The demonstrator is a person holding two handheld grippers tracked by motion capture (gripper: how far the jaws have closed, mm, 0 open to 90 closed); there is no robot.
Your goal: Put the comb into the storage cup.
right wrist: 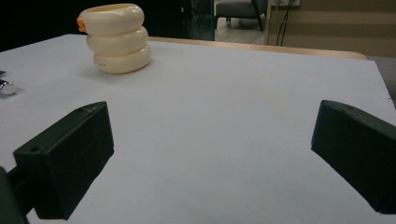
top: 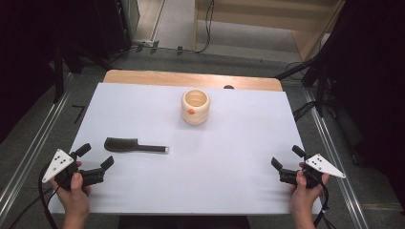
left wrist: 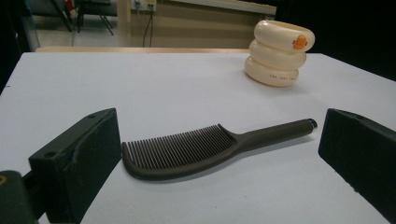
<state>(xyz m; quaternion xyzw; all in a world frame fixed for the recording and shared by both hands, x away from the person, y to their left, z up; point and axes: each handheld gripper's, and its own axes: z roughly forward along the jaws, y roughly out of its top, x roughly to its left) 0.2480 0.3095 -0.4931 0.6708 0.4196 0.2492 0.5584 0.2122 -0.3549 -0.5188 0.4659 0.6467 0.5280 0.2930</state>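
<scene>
White table [top: 229, 167], a dark comb [top: 135, 145] lying flat near the left gripper [top: 95, 164].
Both grippers' jaws are wide apart and hold nothing; the right gripper [top: 286, 167] waits well away. The comb looks light, stiff and thin; its round handle seems best to grab.

Even overhead light on the white matte table cover [top: 215, 157]; no glare. Surroundings beyond the cover fall dark. Dark brown plastic comb [left wrist: 205, 148] casts a soft, short shadow beneath. High view slightly soft; near black jaws blurred.
</scene>
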